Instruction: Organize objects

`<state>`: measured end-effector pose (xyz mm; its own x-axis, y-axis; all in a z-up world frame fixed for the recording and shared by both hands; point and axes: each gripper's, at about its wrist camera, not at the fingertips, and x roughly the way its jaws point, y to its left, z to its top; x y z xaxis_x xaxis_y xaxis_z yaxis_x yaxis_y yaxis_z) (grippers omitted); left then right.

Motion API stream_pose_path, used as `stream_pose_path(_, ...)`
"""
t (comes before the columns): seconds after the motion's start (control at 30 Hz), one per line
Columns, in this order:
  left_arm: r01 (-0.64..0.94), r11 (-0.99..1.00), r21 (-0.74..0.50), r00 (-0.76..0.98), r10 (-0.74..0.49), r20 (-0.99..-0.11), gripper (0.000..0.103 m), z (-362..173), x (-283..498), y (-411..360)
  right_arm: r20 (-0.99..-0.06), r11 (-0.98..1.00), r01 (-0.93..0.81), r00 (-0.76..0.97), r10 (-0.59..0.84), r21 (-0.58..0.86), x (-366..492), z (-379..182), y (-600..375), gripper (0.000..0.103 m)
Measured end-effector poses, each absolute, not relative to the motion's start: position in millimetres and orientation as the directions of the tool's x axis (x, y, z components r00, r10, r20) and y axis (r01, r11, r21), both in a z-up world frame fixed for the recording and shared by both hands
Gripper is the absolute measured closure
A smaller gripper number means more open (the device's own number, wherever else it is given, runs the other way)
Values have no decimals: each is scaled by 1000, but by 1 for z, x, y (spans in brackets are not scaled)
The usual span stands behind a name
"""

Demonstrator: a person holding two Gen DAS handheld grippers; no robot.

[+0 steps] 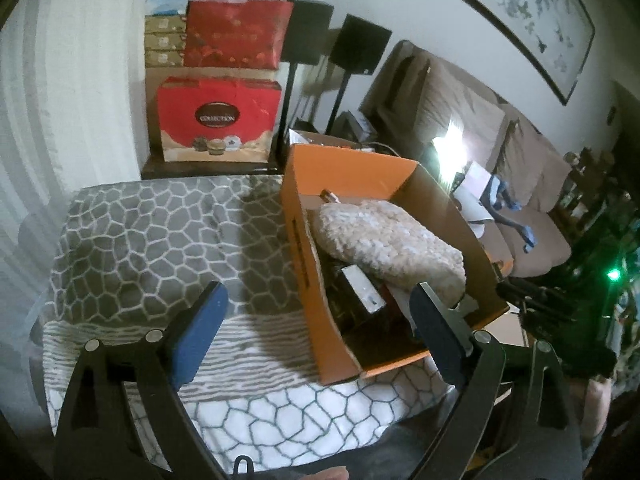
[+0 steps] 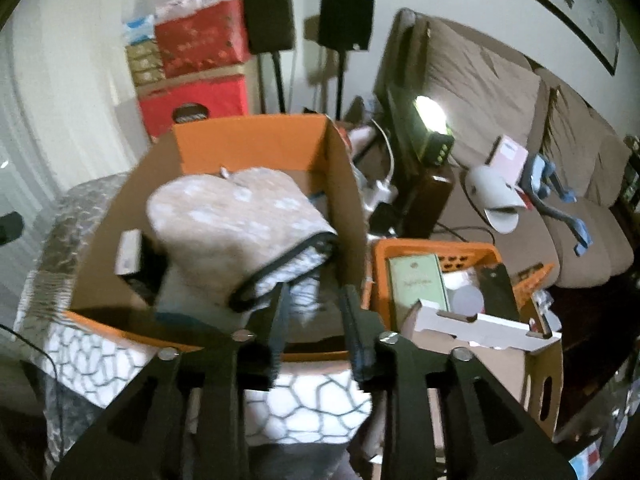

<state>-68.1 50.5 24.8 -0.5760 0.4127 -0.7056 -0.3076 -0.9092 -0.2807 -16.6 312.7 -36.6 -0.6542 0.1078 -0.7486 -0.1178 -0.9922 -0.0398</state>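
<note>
In the left wrist view the left gripper (image 1: 320, 316) at lower centre gapes wide and empty over the patterned blanket (image 1: 160, 240). Right of centre, a fuzzy beige cushion (image 1: 384, 240) lies in the orange box (image 1: 308, 264). The right gripper (image 2: 316, 320) stands parted, gripping nothing

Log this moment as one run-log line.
left gripper: open, empty | right gripper: open, empty | fuzzy slipper: inside orange box
</note>
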Motion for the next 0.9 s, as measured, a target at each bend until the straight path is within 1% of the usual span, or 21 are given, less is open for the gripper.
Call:
stream_pose_path(0.03, -306, -910, -279, -583, 411, -701, 7, 26, -66, 48, -741, -994, -107, -664, 97, -35, -15, -33, 307, 69)
stream_pose_path(0.1, -301, -917, -263, -598, 396, -697, 7, 28, -60, 45, -731, -995, -92, -677, 84, -29, -10, -27, 298, 66)
stream_pose_path(0.2, -296, -925, -239, -609, 375, -699, 7, 28, -52, 41, -716, -997, -68, -695, 66, -25, -6, -20, 284, 56)
stream_pose_path(0.27, -291, -930, -223, -616, 361, -701, 6, 27, -47, 37, -705, -998, -53, -707, 50, -17, -3, -17, 275, 48)
stream_pose_path(0.3, -289, -933, -215, -619, 353, -702, 6, 26, -44, 36, -701, -999, -47, -711, 45, -16, -2, -15, 271, 46)
stream_pose_path(0.33, -283, -936, -207, -624, 344, -702, 1, 25, -42, 33, -698, -999, -43, -715, 41, -15, -1, -14, 267, 41)
stream_pose_path(0.37, -279, -938, -204, -630, 339, -698, 0, 25, -39, 31, -694, -999, -37, -720, 34, -12, 0, -13, 263, 33)
stream_pose_path(0.4, -273, -941, -200, -636, 333, -696, 0, 24, -37, 29, -690, -1000, -30, -723, 27, -7, 1, -13, 260, 30)
stream_pose_path(0.43, -268, -943, -197, -639, 327, -696, 0, 23, -35, 26, -686, -1000, -24, -727, 19, -1, 2, -12, 257, 22)
stream_pose_path(0.47, -263, -945, -196, -641, 323, -697, 0, 22, -33, 23, -682, -1000, -14, -731, 3, 10, 2, -12, 253, 19)
stream_pose_path(0.53, -248, -950, -190, -642, 308, -702, 0, 19, -30, 19, -681, -1000, 0, -732, -14, 21, 3, -12, 247, 18)
stream_pose_path(0.6, -235, -955, -182, -646, 293, -705, 0, 17, -27, 14, -682, -1000, 9, -731, -21, 21, 3, -14, 240, 15)
stream_pose_path(0.7, -217, -961, -170, -657, 273, -703, 0, 15, -23, 7, -682, -999, 18, -731, -33, 29, 4, -16, 232, 6)
stream_pose_path(0.73, -212, -962, -170, -659, 270, -702, 0, 14, -22, 5, -681, -999, 20, -732, -37, 34, 4, -16, 230, 1)
stream_pose_path(0.9, -185, -969, -165, -673, 247, -697, 0, 13, -14, -4, -671, -999, 21, -740, -38, 34, 8, -18, 220, 1)
